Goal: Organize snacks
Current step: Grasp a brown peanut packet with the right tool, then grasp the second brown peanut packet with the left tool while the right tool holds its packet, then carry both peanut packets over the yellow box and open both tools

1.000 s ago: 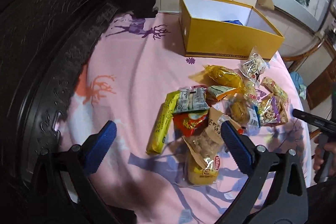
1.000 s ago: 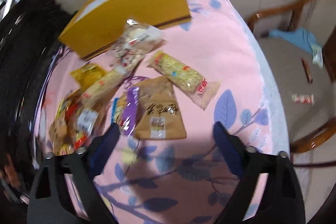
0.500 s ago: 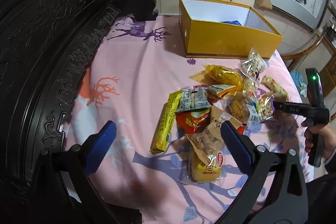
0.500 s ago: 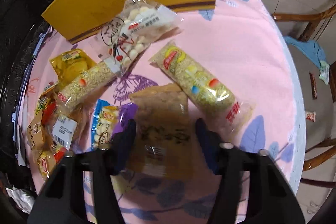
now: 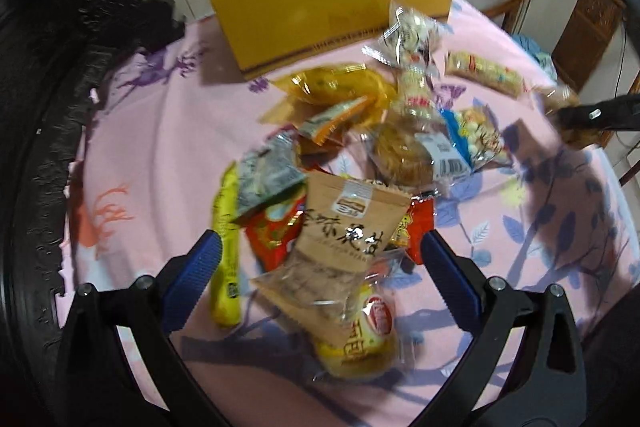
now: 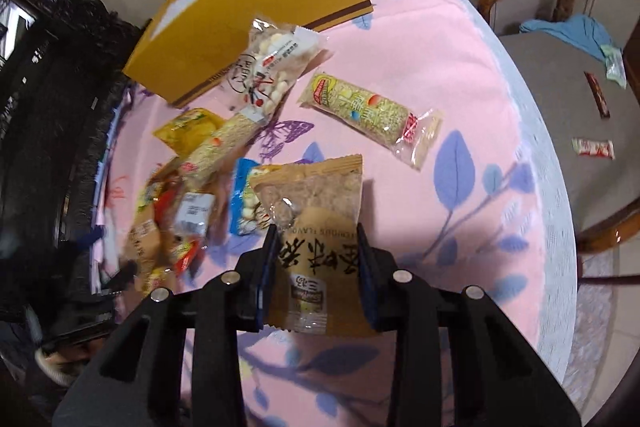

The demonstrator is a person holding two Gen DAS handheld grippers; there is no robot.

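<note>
Right wrist view: a brown snack packet [image 6: 316, 227] is pinched between the two blue pads of the right gripper [image 6: 318, 259], above the pink tablecloth [image 6: 480, 107]. Just ahead, a long rice-bar packet [image 6: 368, 113] is seen lying flat, and a yellow box [image 6: 256, 15] stands beyond it. On the left wrist view, the left gripper [image 5: 320, 263] is spread wide over the snack pile, with a second brown packet [image 5: 344, 227] framed between its fingers, untouched.
</note>
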